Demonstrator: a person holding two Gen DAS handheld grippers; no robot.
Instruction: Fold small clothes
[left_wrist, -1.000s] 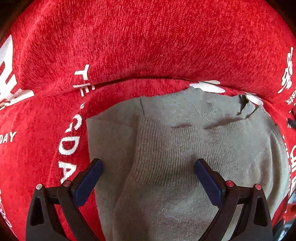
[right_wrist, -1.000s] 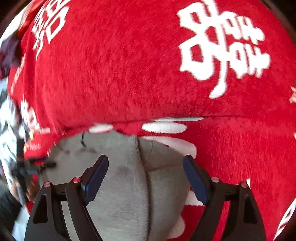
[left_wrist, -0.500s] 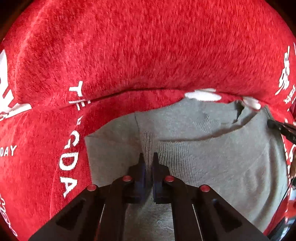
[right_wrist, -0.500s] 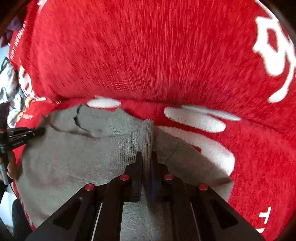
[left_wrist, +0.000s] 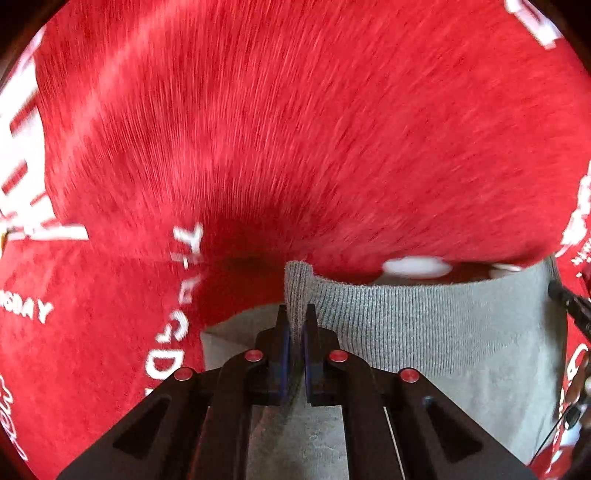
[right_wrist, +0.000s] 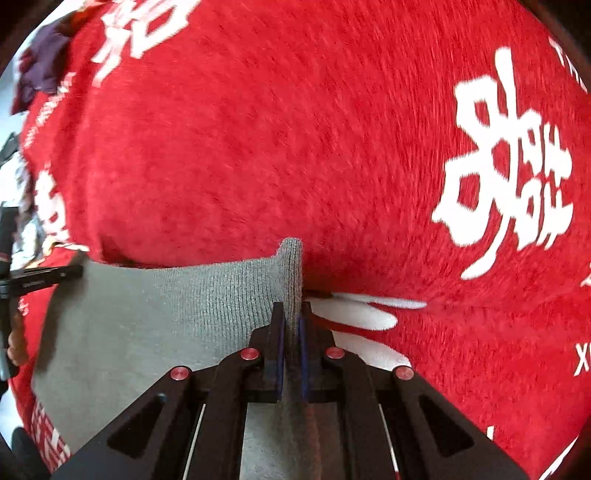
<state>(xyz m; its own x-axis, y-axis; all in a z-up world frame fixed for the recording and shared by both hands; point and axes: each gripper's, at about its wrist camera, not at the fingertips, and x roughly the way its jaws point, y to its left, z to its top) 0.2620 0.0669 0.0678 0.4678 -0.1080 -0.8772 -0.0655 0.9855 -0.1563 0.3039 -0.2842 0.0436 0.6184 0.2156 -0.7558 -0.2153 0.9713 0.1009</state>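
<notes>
We see a grey ribbed-knit garment lying on a bright red fleecy blanket printed with white lettering and characters. The left gripper and right gripper are black, each with dark blue pads and 4 red rivets. At 10 o'clock in the right view sits a dark purple cloth.

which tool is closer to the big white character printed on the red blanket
Right. The right tool grips the grey sweater beside the white character; the left tool grips the sweater's opposite end.
</notes>
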